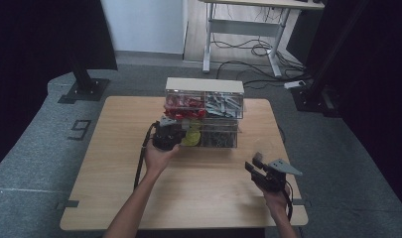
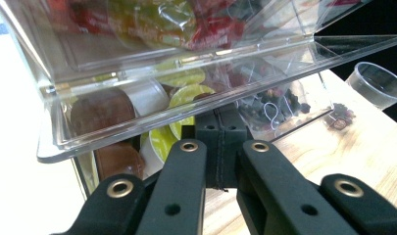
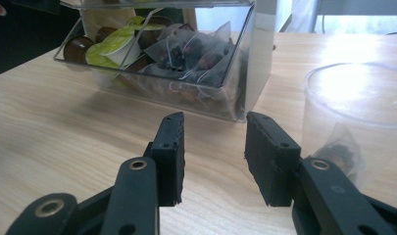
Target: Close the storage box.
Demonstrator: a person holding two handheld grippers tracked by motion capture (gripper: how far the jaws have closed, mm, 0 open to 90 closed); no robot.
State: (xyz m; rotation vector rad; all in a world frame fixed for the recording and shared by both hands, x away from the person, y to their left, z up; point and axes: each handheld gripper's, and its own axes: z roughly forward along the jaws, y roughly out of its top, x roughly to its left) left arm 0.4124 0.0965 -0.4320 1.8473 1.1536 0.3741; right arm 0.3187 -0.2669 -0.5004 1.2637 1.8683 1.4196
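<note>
high view, left tool (image 1: 171, 130): held at the front of the clear drawer box (image 1: 204, 111), at its lower left drawer, where yellow and brown pods sit.
high view, right tool (image 1: 254, 165): held low over the front right of the worktop (image 1: 114, 163), well apart from the box; a clear cup (image 1: 264, 148) stands near its tips.
left tool view, left tool (image 2: 219, 147): jaws pressed together, closed on the front edge of the lower drawer (image 2: 112, 127) (a thin clear lip, so the exact contact is hard to tell); the drawer is pulled out.
left tool view, contents: coffee pods (image 2: 184, 98) on the left, tea bags (image 2: 277, 105) in the next compartment; the cup (image 2: 377, 84) stands on the worktop at the far right.
right tool view, right tool (image 3: 213, 147): jaws partly open, nothing between them, bare worktop beneath.
right tool view, cup (image 3: 353, 117): just beside the right jaw, upright, a tea bag (image 3: 340, 152) inside it.
right tool view, drawer (image 3: 186, 68): ahead, holding pods and tea bags.
</note>
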